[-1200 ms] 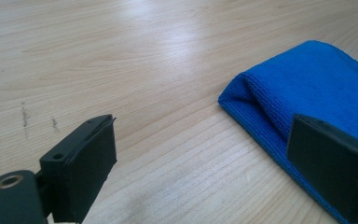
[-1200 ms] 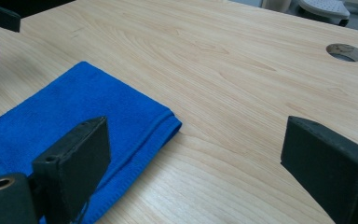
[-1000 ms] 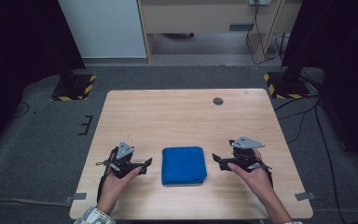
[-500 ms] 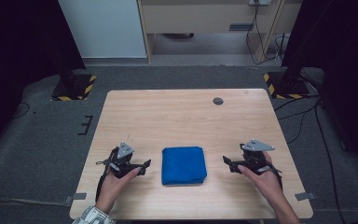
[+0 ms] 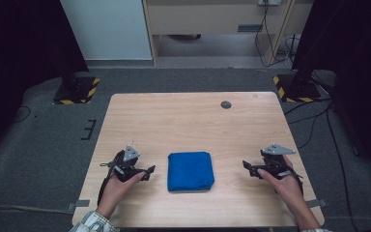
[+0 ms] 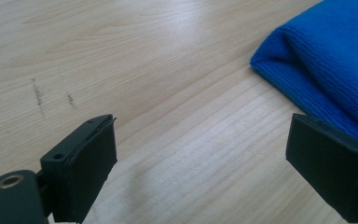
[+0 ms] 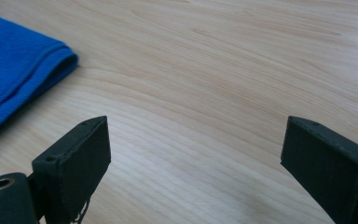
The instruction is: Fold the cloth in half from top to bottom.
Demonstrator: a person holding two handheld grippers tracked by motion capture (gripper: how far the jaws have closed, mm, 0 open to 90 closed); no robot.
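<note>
Folded blue cloth (image 5: pixel 191 171) lies flat near the front edge of the wooden worktop (image 5: pixel 193 121). Left hand-held gripper (image 5: pixel 149 170) sits just left of the cloth, jaws spread wide, holding nothing. Right hand-held gripper (image 5: pixel 247 167) rests right of the cloth, farther off, jaws also wide, empty.

left gripper (image 5: pixel 150 170), right gripper (image 5: pixel 245 166): jaws wide, low.

Grey carpet floor (image 5: pixel 43 145) surrounds the wooden table (image 5: pixel 183 121); pale cabinet (image 5: pixel 212 14) behind.
</note>
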